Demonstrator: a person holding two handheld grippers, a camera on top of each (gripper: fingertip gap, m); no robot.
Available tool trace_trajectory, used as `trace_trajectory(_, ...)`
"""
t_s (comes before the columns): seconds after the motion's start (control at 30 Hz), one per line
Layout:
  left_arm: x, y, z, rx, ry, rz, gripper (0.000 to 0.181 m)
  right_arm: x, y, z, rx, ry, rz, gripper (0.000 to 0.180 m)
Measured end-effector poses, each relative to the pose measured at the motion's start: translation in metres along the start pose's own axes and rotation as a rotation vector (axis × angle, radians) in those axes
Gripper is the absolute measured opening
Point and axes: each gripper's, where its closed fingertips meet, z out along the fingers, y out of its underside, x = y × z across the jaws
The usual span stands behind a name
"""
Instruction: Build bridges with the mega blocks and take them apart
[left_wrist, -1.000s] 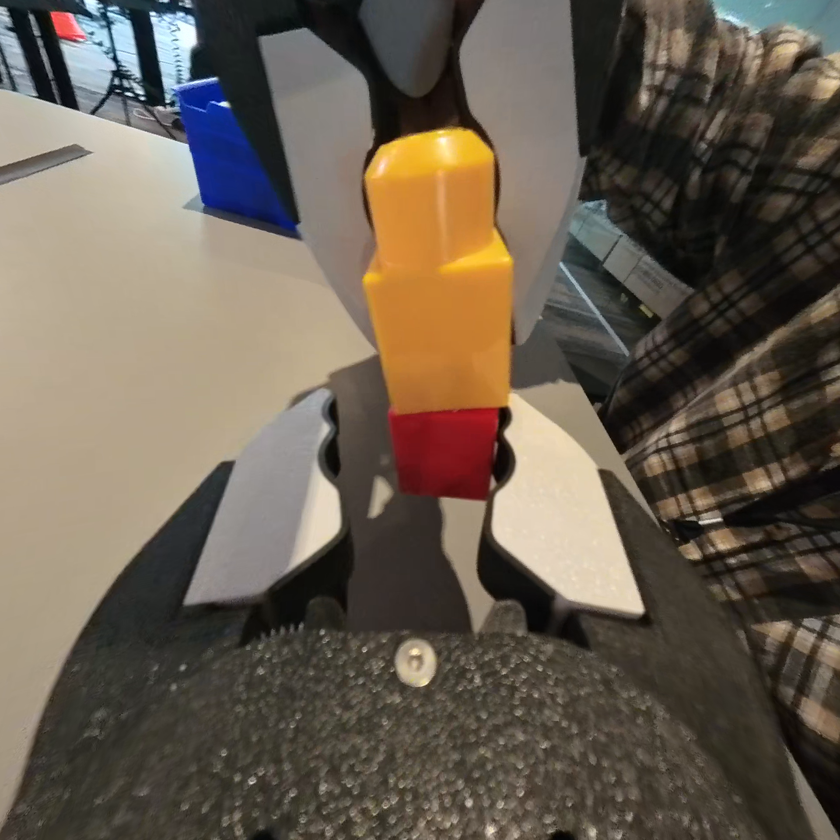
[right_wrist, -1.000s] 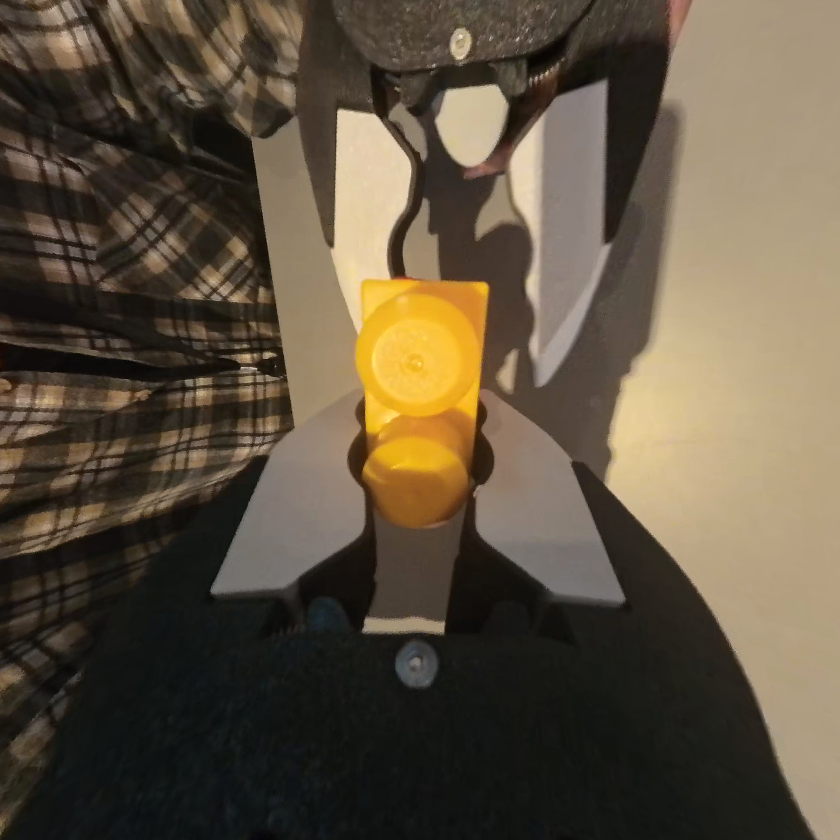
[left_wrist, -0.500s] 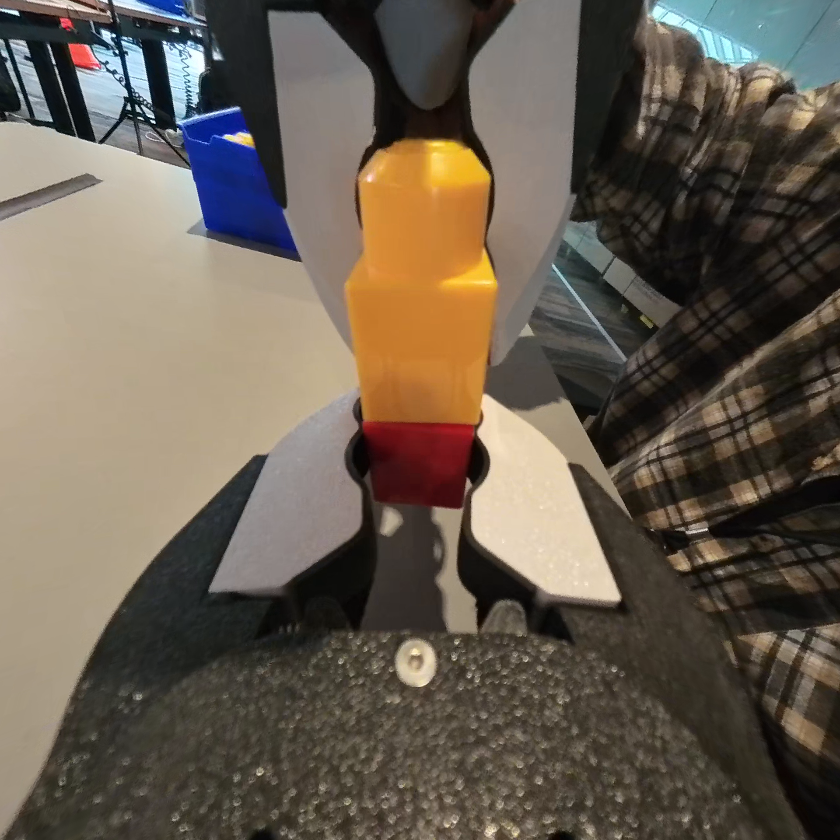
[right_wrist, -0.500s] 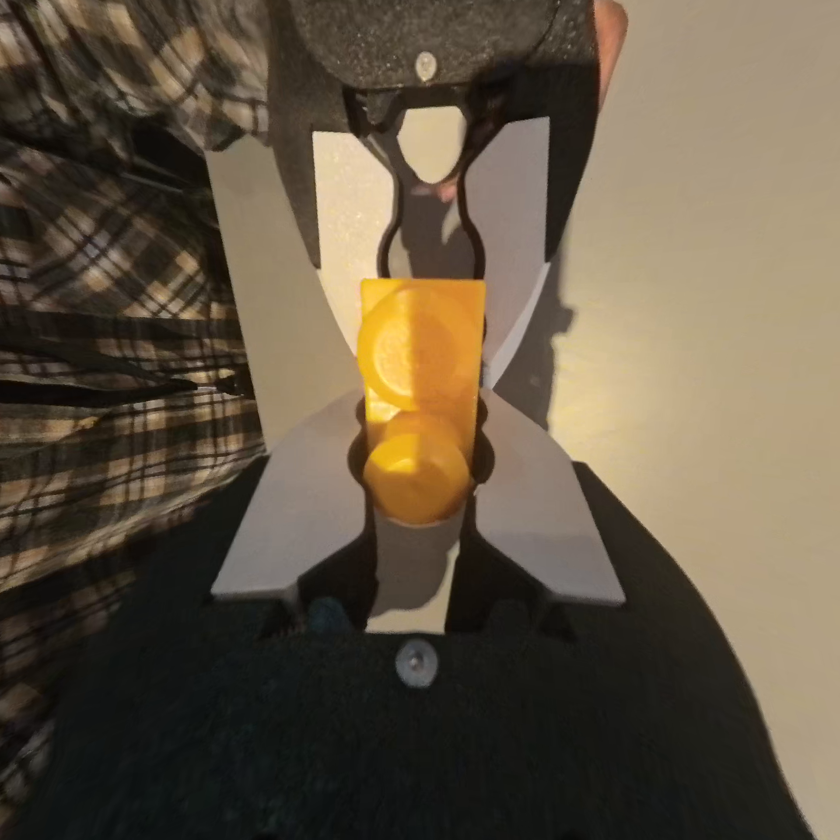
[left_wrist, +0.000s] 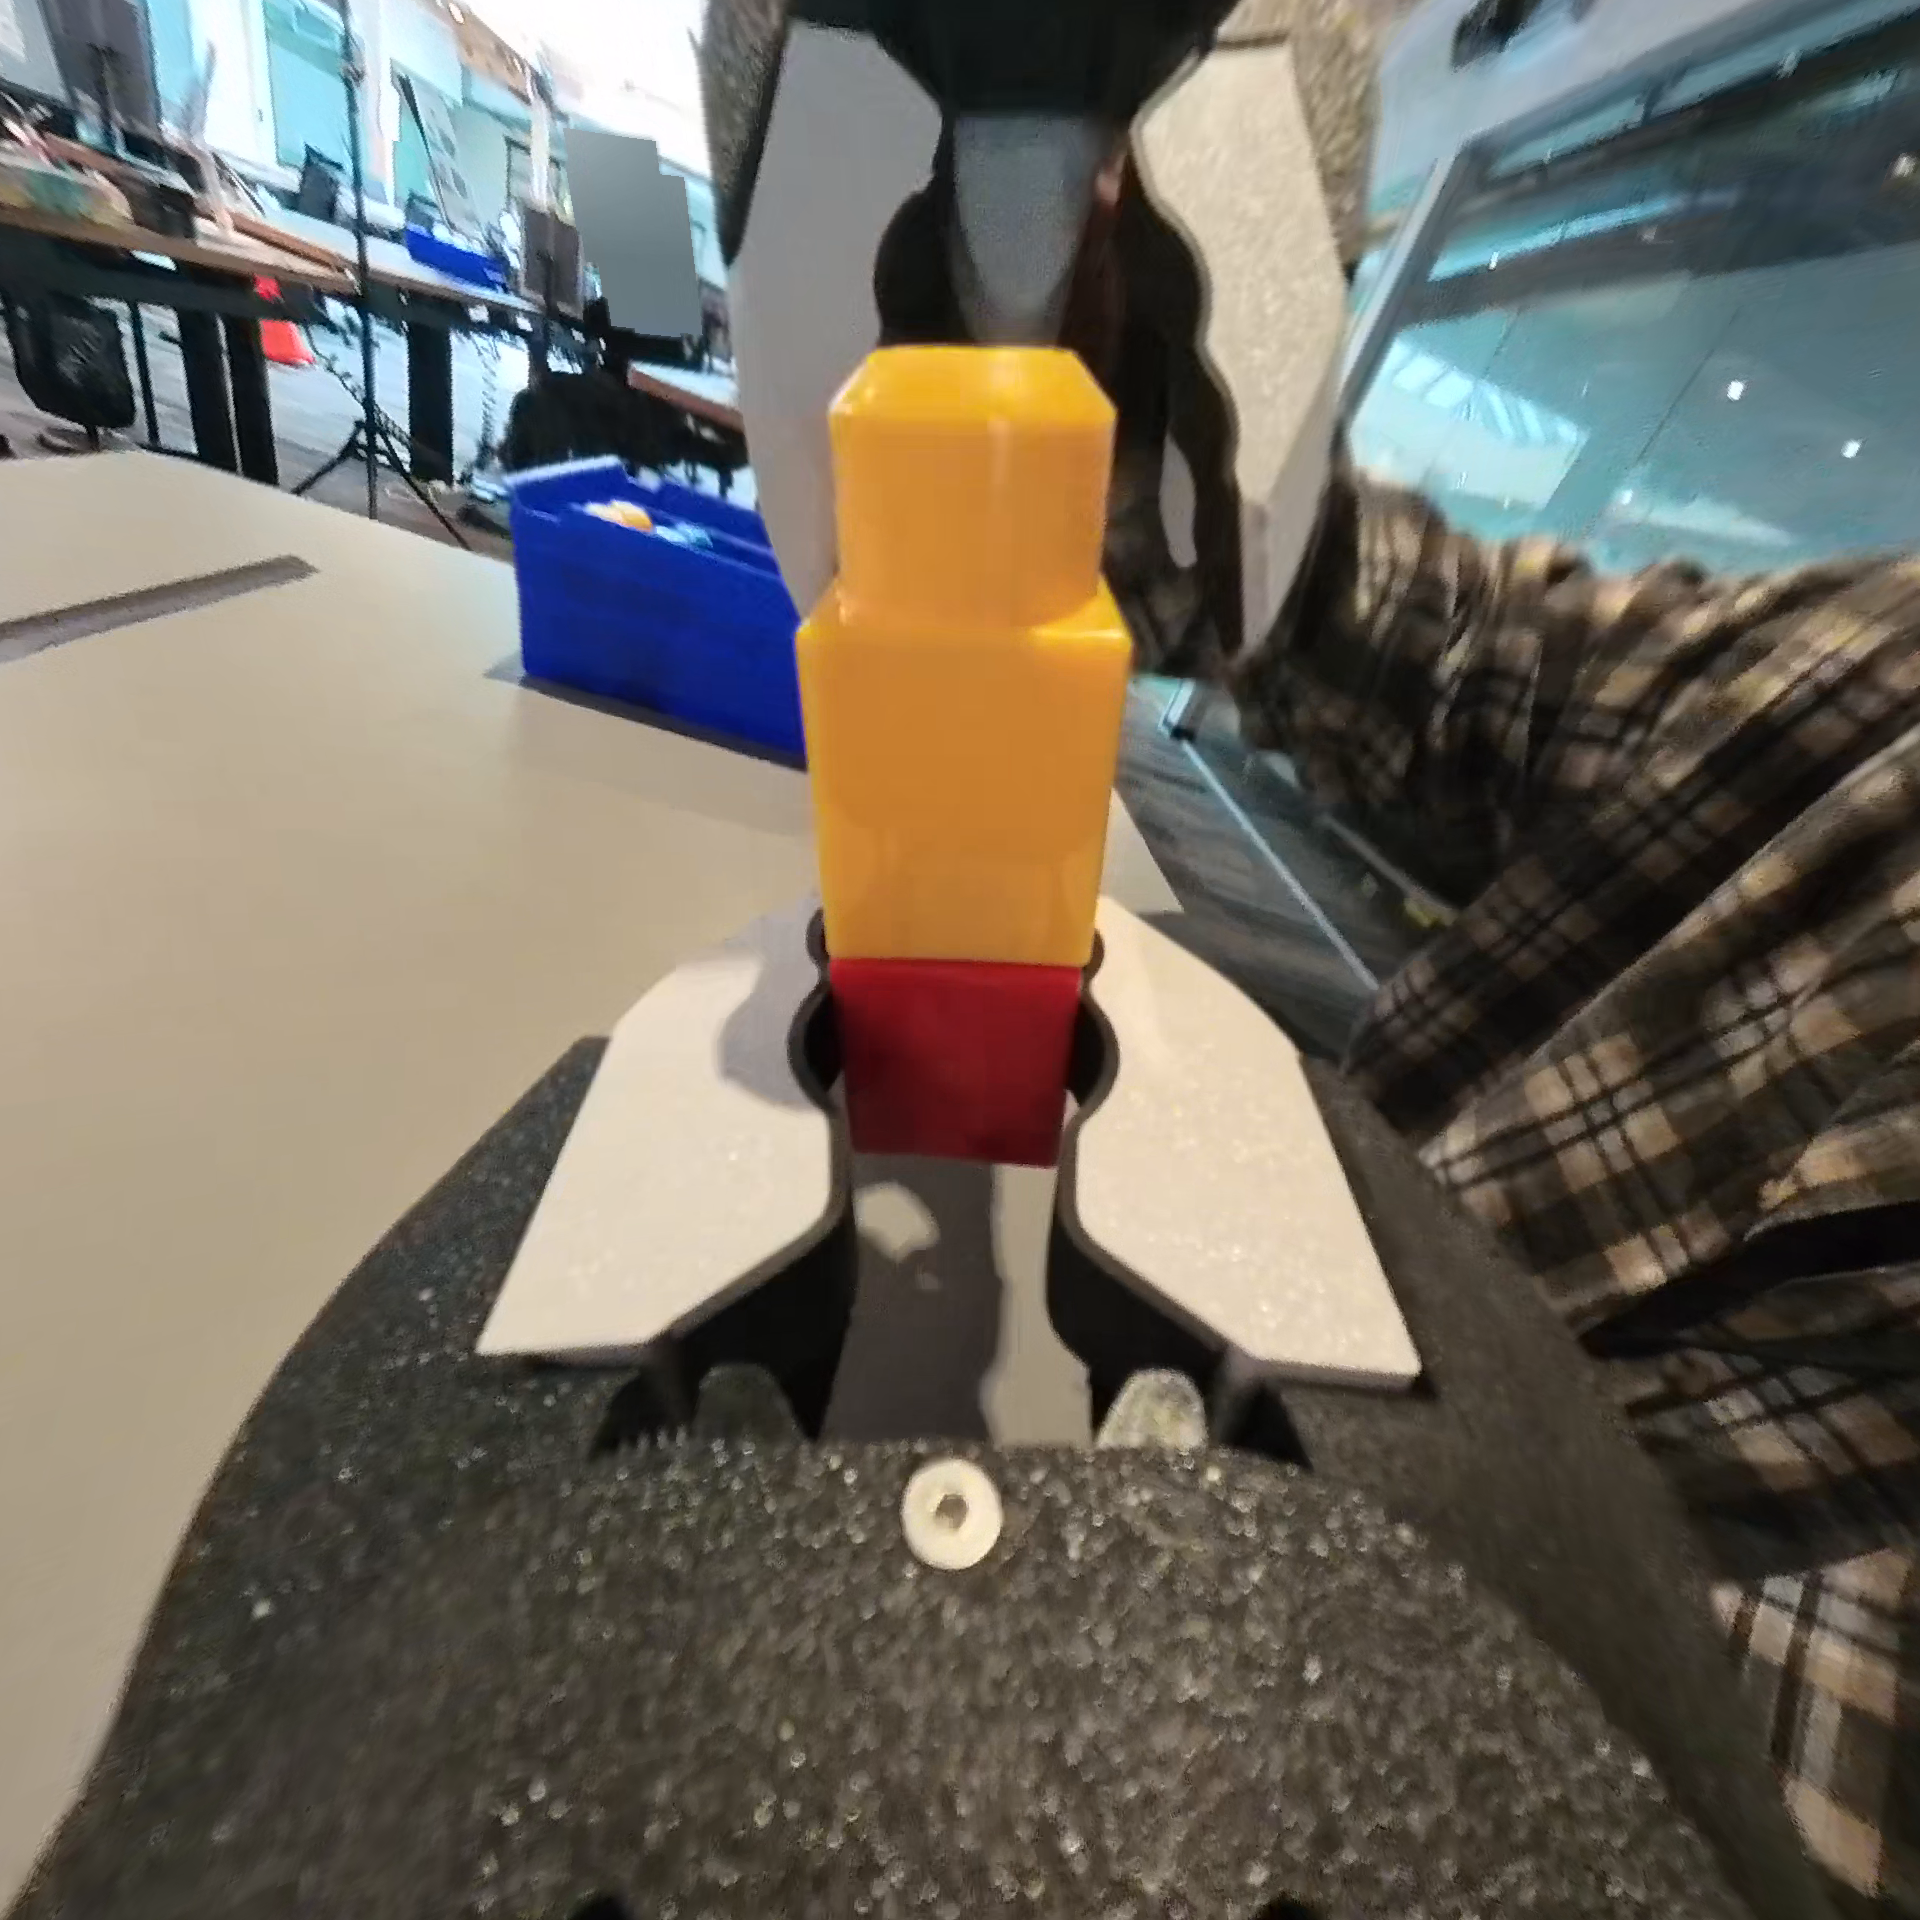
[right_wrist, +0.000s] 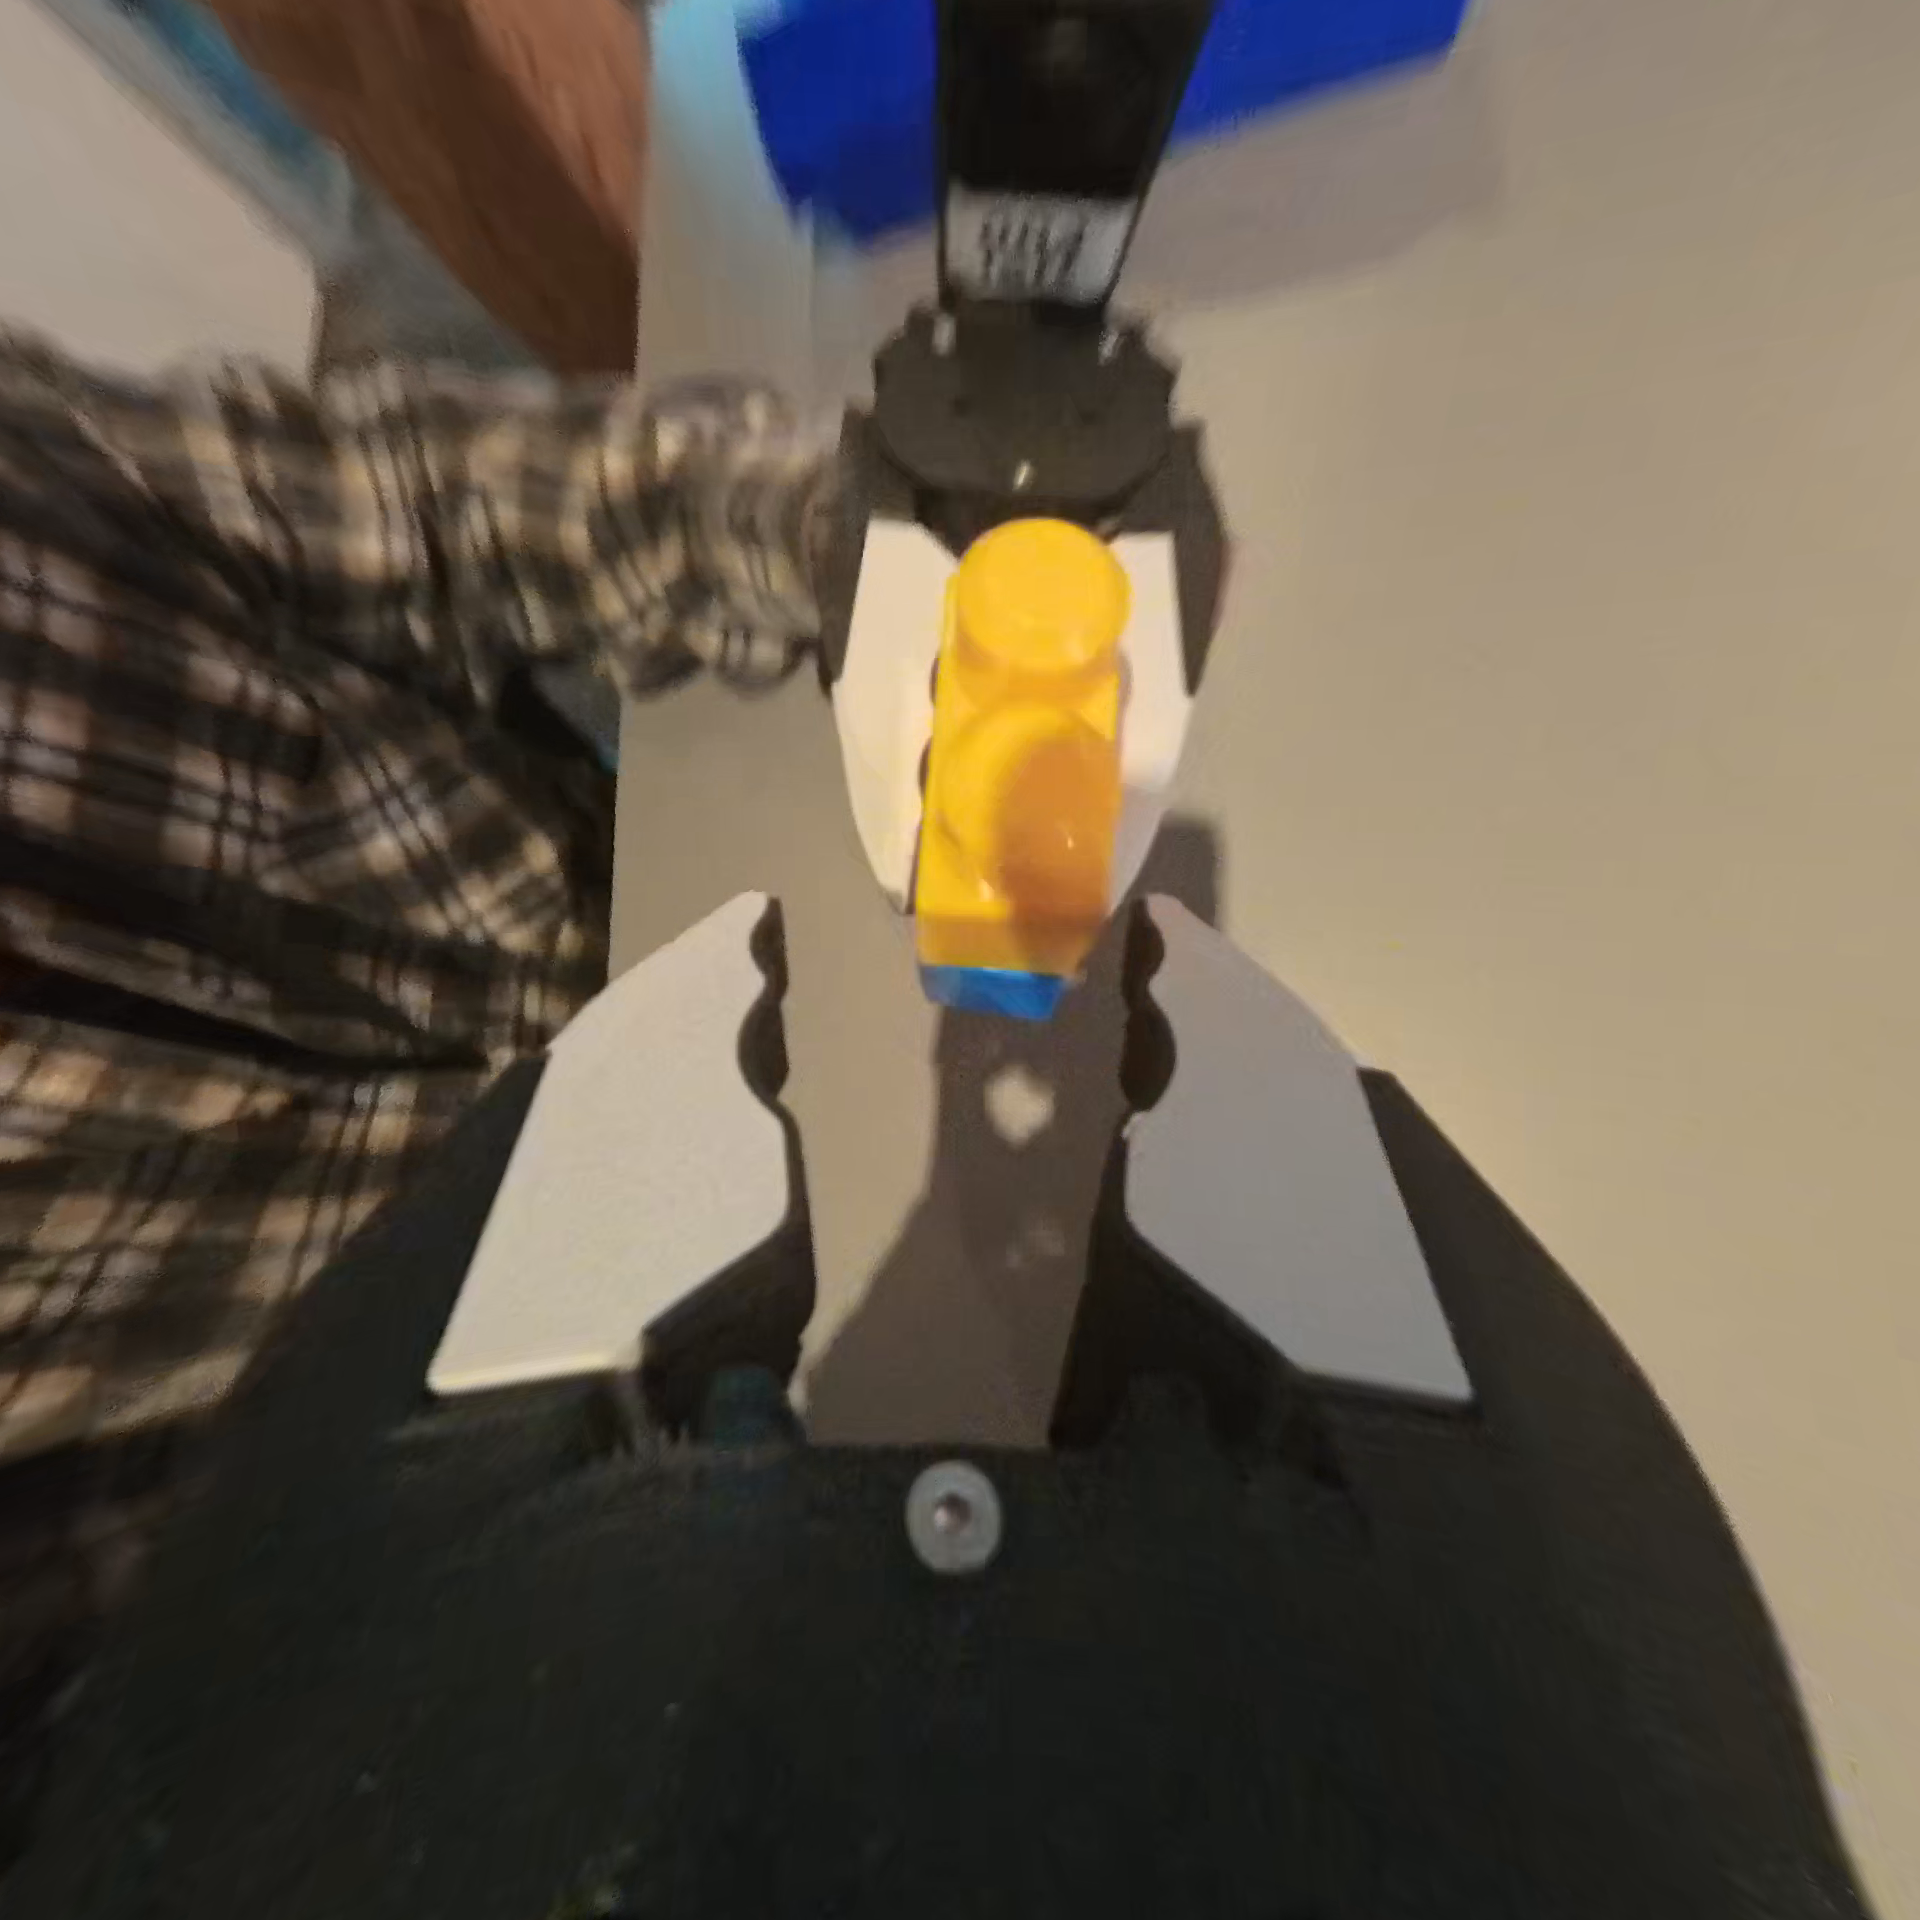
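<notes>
Mega blocks: yellow plastic two-stud block sat on small red plastic block, above beige worktop. Left tool clamped red one only. Right tool gaped wide, empty. Risk: a jolt pops yellow off, nothing to catch it.
</notes>
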Motion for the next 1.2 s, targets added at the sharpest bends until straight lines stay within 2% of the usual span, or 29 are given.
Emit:
trace_trajectory(0.1,-0.002,-0.009,-0.008,0.055,-0.002,-0.001,0.041,0.005,-0.014,-0.026,0.43,-0.019,0.004,0.064)
trace_trajectory(0.17,-0.003,-0.01,-0.009,0.053,-0.017,0.013,0.041,0.015,-0.016,-0.044,0.726,-0.009,0.059,0.06)
trace_trajectory(0.2,-0.003,-0.01,-0.009,0.055,-0.021,0.014,0.041,0.02,-0.011,-0.046,0.795,-0.017,0.101,0.058)
trace_trajectory(0.27,-0.005,-0.009,-0.007,0.057,-0.034,0.007,0.041,0.024,0.0,-0.038,0.814,-0.017,0.135,0.059)
trace_trajectory(0.33,-0.008,-0.007,-0.007,0.045,-0.05,0.013,0.041,0.026,0.006,-0.025,0.809,0.024,0.139,0.07)
trace_trajectory(0.43,-0.009,-0.008,-0.007,0.048,-0.058,0.018,0.041,0.025,0.009,-0.011,0.795,0.082,0.127,0.075)
trace_trajectory(0.6,-0.008,-0.009,-0.007,0.064,-0.056,0.012,0.041,0.022,0.014,0.014,0.733,0.091,0.12,0.063)
trace_trajectory(0.77,-0.003,-0.011,-0.003,0.079,-0.027,-0.003,0.041,0.019,0.012,0.025,0.709,0.005,0.146,0.054)
trace_trajectory(0.8,-0.003,-0.011,-0.003,0.079,-0.025,-0.006,0.041,0.017,0.011,0.026,0.712,-0.026,0.139,0.05)
trace_trajectory(0.83,-0.003,-0.011,-0.002,0.081,-0.025,-0.009,0.042,0.01,0.009,0.026,0.72,-0.08,0.12,0.037)
trace_trajectory(1.2,0.003,-0.014,-0.001,0.057,0.0,0.007,0.052,0.011,0.012,0.017,0.766,-0.22,0.174,0.035)
